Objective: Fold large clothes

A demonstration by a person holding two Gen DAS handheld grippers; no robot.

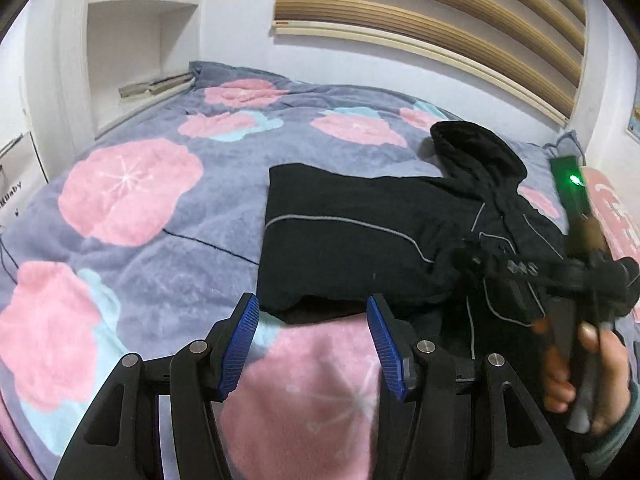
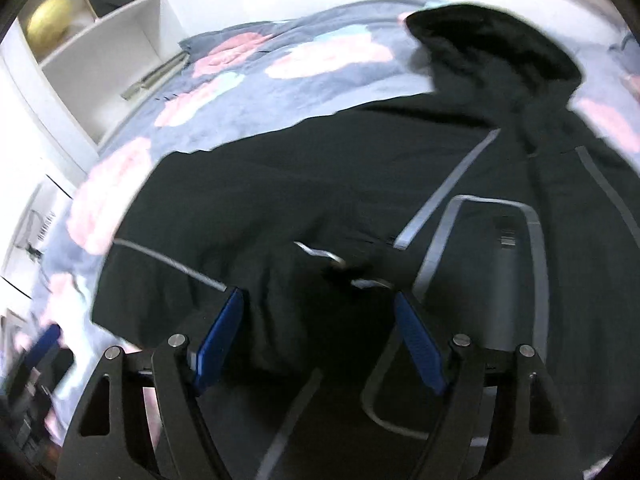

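Blue-padded fingers of the left hand-held gripper (image 1: 311,338) stand apart at the near edge of the left wrist view, with nothing between them but the floral blanket (image 1: 132,192) that covers the bed. Just beyond their tips lies the black hooded jacket (image 1: 352,240), partly folded, its near hem almost level with the finger ends, though whether they touch it I cannot tell. Thin grey piping curves across the jacket's front, and its hood (image 1: 476,152) lies spread toward the far right, close to the wall. A dark thread or cord (image 1: 208,243) runs over the blanket to the left of the jacket.

At the right of that view a hand (image 1: 588,376) grips the handle of the right hand-held gripper (image 1: 472,258), which is blurred and reaches over the jacket's right side — a green light glows on the unit above it. From the right wrist view the right gripper's fingers (image 2: 218,342) are spread wide over the black fabric, holding none of it; grey piping loops lie between and beyond them.

White shelves (image 1: 140,40) stand at the far left beside the bed, and wooden slats (image 1: 440,12) cross the far wall.
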